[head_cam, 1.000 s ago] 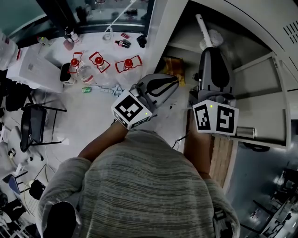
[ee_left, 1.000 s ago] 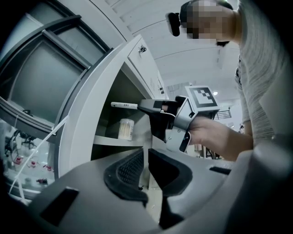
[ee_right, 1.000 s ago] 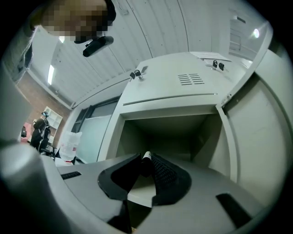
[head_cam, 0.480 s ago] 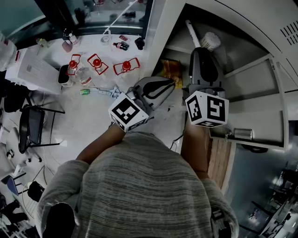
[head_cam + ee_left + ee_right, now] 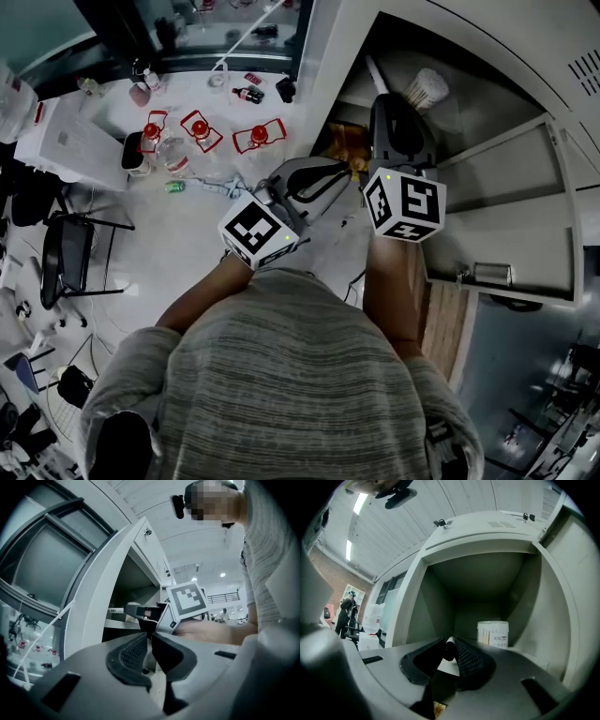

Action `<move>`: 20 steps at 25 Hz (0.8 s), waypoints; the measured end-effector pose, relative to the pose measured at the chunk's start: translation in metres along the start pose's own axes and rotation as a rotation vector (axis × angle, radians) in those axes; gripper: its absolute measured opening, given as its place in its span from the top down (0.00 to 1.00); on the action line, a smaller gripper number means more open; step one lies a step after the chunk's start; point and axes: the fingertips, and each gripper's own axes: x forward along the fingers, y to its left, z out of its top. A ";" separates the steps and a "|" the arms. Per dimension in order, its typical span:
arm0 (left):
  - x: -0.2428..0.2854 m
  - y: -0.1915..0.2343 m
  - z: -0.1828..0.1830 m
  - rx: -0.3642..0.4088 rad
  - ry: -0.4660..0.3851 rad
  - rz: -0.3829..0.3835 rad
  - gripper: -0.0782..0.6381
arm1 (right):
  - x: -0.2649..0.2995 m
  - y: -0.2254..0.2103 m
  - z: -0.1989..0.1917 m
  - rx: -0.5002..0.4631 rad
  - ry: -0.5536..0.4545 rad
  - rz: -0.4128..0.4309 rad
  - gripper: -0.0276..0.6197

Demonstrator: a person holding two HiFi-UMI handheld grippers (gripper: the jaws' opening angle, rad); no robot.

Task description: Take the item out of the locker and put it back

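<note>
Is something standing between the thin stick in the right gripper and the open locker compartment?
Nothing visible does. The right gripper holds the stick facing the open locker compartment; a white tub stands at its back right, off to the side of the jaws.

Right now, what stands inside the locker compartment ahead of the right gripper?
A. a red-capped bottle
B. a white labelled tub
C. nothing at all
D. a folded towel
B: a white labelled tub stands upright deep in the locker, just right of the right gripper, which grips a slim white stick.
</note>
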 end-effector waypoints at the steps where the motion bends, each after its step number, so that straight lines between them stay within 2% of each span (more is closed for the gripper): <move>1: 0.000 0.000 -0.001 -0.001 0.004 0.001 0.84 | 0.002 0.000 -0.003 -0.002 0.007 -0.001 0.83; 8: -0.002 0.004 -0.003 -0.003 0.006 0.007 0.84 | 0.016 0.001 -0.026 -0.026 0.075 0.007 0.83; 11: -0.002 0.005 -0.003 -0.003 -0.001 0.008 0.84 | 0.017 0.002 -0.028 -0.029 0.064 0.012 0.83; 12: -0.002 0.006 -0.003 -0.004 0.001 0.009 0.84 | 0.016 0.003 -0.027 -0.020 0.055 0.015 0.81; 14: -0.001 0.006 -0.003 -0.006 -0.001 0.008 0.84 | 0.015 0.003 -0.024 0.010 0.041 0.027 0.70; 20: 0.002 0.007 -0.004 -0.009 0.001 0.000 0.84 | -0.001 0.000 -0.017 0.039 0.028 0.049 0.66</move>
